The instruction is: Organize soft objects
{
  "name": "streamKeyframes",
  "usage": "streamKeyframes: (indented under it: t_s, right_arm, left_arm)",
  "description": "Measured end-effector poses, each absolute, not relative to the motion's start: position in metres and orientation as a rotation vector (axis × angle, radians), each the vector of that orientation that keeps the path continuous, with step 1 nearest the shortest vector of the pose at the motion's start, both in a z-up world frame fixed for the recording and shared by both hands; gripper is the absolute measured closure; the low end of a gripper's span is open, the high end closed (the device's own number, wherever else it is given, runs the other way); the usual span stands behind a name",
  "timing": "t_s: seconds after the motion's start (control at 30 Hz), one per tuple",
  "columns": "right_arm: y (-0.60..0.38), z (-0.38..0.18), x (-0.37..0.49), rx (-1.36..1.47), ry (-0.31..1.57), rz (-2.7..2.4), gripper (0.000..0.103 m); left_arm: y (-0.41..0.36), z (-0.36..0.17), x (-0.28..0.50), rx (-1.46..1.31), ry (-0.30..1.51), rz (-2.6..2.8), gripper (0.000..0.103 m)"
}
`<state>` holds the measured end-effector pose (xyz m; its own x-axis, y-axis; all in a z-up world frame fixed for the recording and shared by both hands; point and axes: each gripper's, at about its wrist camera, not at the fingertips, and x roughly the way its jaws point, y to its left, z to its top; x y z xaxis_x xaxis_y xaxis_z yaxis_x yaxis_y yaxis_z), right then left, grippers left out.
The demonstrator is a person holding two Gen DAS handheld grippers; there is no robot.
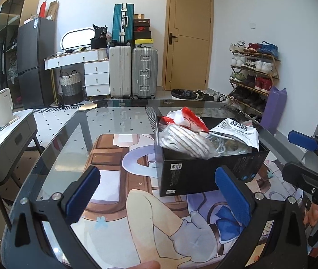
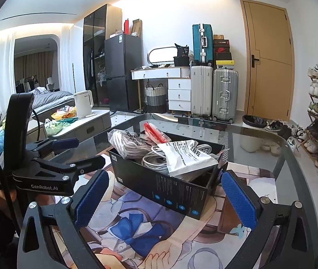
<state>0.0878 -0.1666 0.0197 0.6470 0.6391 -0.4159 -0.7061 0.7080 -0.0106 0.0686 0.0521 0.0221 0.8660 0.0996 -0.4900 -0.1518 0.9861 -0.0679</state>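
Both tongs hanging wide apart and gripping nothing, left tongs [image 1: 156, 192] and right tongs [image 2: 163, 199] just short of the black box [image 2: 165, 186] on the glass surface [image 2: 259, 148]; striped cloth bundle [image 2: 127, 142], white cable [image 2: 156, 157], granule packet [image 2: 188, 157] and red-white pouch [image 2: 155, 132] already lying heaped inside; fitting either a finished tidy or one midway; keeping any approach low and square; box bottom hidden; packet print only partly legible.

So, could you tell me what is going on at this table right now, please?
A person holds a gripper in each hand over a glass table. The left gripper and right gripper are both open and empty, just short of a black box. The box already holds a striped bagged bundle, a red-and-white packet, a white pouch and coiled white cable.
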Motion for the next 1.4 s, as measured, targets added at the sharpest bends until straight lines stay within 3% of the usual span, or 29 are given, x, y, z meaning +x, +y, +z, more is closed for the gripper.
streamKeyframes:
  t_s: [1.4]
  right_arm:
    - [-0.177, 0.012, 0.091, -0.126, 0.359, 0.750, 0.001]
  left_arm:
    - [0.053, 0.020, 0.062, -0.130, 0.462, 0.154, 0.000]
